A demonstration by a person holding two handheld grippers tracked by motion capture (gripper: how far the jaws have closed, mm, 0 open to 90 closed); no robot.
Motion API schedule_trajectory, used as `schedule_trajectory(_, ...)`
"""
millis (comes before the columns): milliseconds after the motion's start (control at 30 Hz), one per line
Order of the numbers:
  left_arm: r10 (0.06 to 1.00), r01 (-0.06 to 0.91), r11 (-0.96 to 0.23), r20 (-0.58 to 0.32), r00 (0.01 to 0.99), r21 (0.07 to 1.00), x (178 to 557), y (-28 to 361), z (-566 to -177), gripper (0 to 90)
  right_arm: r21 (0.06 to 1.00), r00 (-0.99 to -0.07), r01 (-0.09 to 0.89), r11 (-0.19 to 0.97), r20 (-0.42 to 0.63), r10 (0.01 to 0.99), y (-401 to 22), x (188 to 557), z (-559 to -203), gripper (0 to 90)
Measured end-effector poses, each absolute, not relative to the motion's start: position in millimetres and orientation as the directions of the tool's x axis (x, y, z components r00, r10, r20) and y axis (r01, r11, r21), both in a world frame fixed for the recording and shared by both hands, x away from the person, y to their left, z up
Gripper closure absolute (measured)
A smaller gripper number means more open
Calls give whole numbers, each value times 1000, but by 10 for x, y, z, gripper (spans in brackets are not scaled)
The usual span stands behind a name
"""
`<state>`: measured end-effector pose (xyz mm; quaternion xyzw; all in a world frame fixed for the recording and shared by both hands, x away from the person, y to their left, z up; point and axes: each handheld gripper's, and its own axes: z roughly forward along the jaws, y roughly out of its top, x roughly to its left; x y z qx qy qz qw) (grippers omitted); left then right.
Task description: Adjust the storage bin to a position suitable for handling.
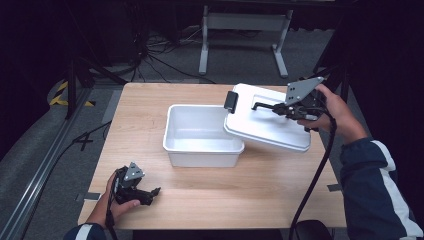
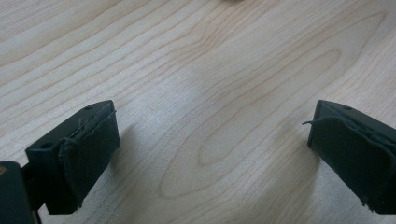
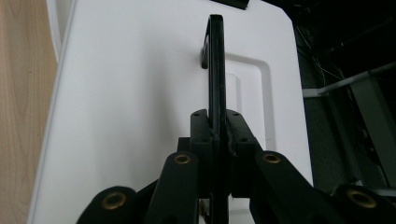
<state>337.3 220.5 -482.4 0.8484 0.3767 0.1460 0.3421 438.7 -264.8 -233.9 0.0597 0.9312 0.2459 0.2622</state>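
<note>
At the right of centre in the high view, the right claw [image 1: 270, 106] is clamped tight on the thin black handle [image 3: 216, 65] of a white plastic lid [image 1: 265, 125], carrying it tilted, its lower left edge over the rim of the open white storage bin [image 1: 200, 150], probably so it can be set on or lifted clear. The lid is smooth and rectangular, with a black latch [image 1: 230, 101]. At lower left, the left claw [image 1: 150, 192] rests wide open and empty on the wooden worktop [image 1: 250, 195].
</note>
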Motion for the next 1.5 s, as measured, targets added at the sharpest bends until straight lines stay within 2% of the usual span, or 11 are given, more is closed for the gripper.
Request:
schedule_trajectory(967,733,531,-495,3,680,688,3387,2208,-4820,21,523,-837,82,849,-425,343,-3192,4350,-2509,840)
schedule_trajectory(1500,732,530,-498,4,682,687,3389,2209,-4819,20,536,-841,141,833,-378,386,-3347,4442,-2757,841)
